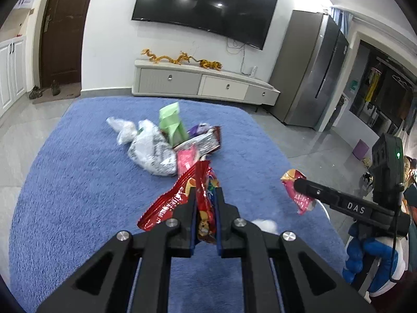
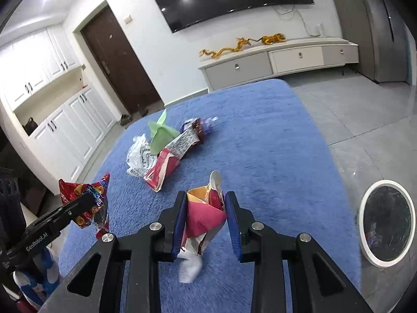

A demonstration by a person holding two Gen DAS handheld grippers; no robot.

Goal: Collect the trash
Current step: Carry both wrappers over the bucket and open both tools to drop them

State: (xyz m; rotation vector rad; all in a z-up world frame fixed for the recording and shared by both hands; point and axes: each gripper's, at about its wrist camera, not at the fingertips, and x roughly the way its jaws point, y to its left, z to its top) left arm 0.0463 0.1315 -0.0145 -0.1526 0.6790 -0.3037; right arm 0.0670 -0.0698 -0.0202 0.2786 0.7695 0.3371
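- Rug (image 1: 78,182): plain blue, shaggy.
- Snack wrapper (image 1: 179,195): shiny red, lower centre.
- Folded paper (image 1: 172,122): pale green.
- Plastic bag (image 1: 151,151): clear with black print.
- Trash bin (image 2: 385,224): white rim, black liner.

A: How much of the red snack wrapper (image 1: 182,198) shows in the left wrist view?

B: Its lower end is hidden between the jaws, and the print is too blurred to read.

A: And the white bin (image 2: 385,224) off the blue rug's (image 2: 260,143) right edge?

B: Its contents are dark, perhaps wrappers; I cannot tell. The gloved hand (image 1: 365,255) is cut off by the picture's edge.
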